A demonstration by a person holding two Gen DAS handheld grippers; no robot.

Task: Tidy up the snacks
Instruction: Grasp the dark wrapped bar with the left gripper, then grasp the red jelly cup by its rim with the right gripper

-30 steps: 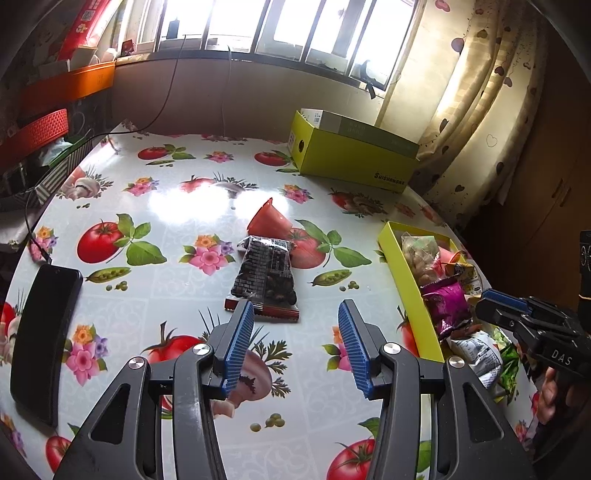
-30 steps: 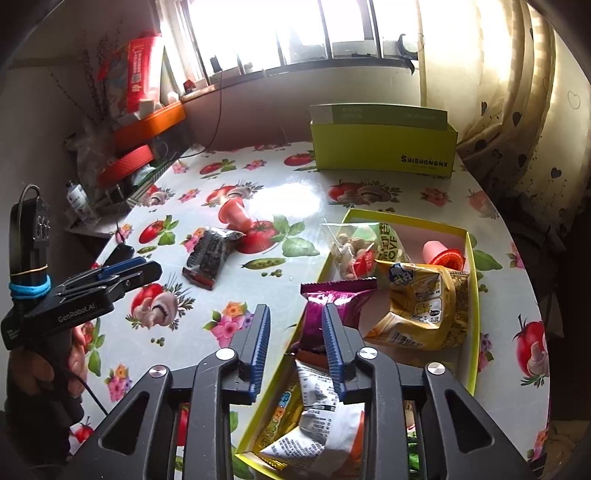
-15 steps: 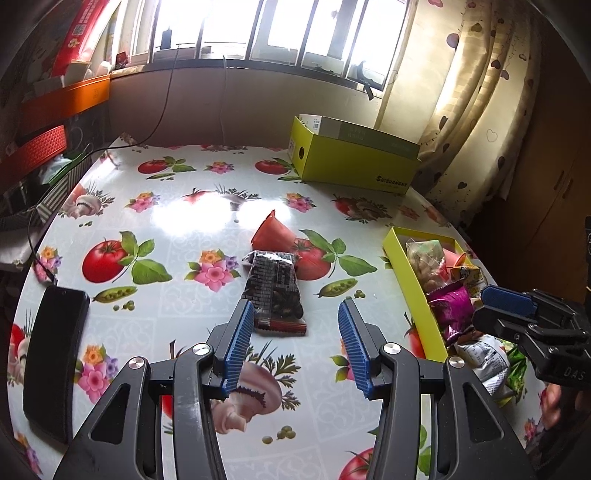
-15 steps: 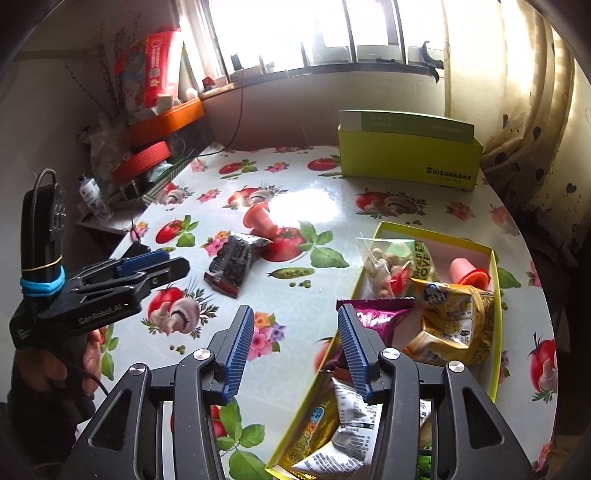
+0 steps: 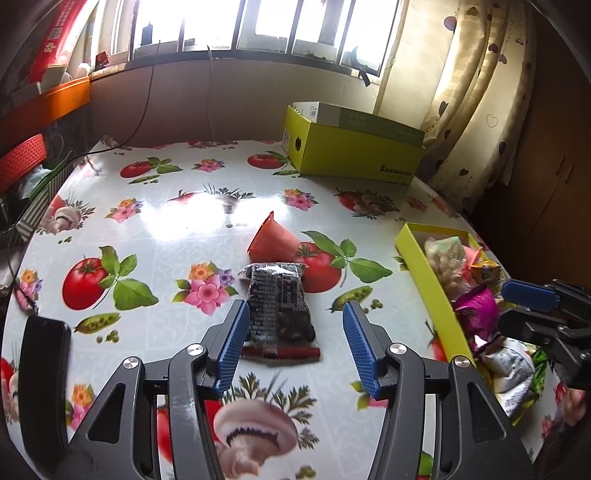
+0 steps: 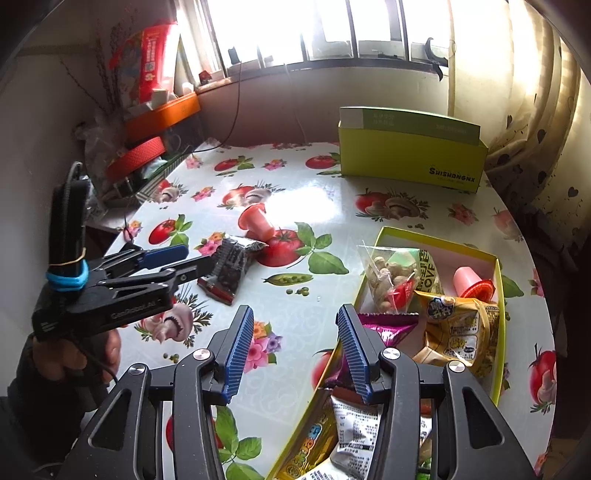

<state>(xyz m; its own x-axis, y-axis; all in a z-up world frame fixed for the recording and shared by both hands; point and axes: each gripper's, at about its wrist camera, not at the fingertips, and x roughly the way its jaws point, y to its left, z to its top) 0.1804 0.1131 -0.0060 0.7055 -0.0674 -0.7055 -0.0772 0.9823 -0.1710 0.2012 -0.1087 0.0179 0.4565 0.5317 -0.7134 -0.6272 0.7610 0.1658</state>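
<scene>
Left gripper point(image 5: 293, 341): pitching down toward the worktop point(image 5: 177, 236) at lower centre of the left wrist view, blue fingers point(image 5: 233, 345) opening wide, nothing clamped. Dark snack packet point(image 5: 279, 314) lying flat on the worktop, its near end reaching in between the fingertips, left finger just beside its edge, right finger apart from it.

Right gripper point(image 6: 293, 349): pitching down at lower centre of the right wrist view, fingers point(image 6: 236, 352) standing parted and holding nothing, straddling the near-left wall of the yellow tray point(image 6: 499, 295). Gloved hand point(image 6: 70, 354) gripping the left gripper's handle at lower left of the same view.

Readable writing: "SUISUANGNX" or similar on the yellow-green box point(image 6: 410, 155) at upper right; "LOVE" on the clear nut bag point(image 6: 397, 277) inside the tray; handle lettering too blurred for reading.

Tray contents: purple packet point(image 6: 384, 325), yellow packet point(image 6: 460, 328), pink jelly cup point(image 6: 472, 282), white packet point(image 6: 354, 428) at the near end. Second pink jelly cup point(image 5: 271, 242) lying tipped on the worktop, just beyond the dark packet.

Surface: glossy cloth printed with tomatoes, mushrooms, peas and flowers. Black phone point(image 5: 42, 376) lying at lower left of the left wrist view. Window point(image 5: 258, 22) running across the top, heart-patterned curtain point(image 5: 469, 92) hanging at upper right.
</scene>
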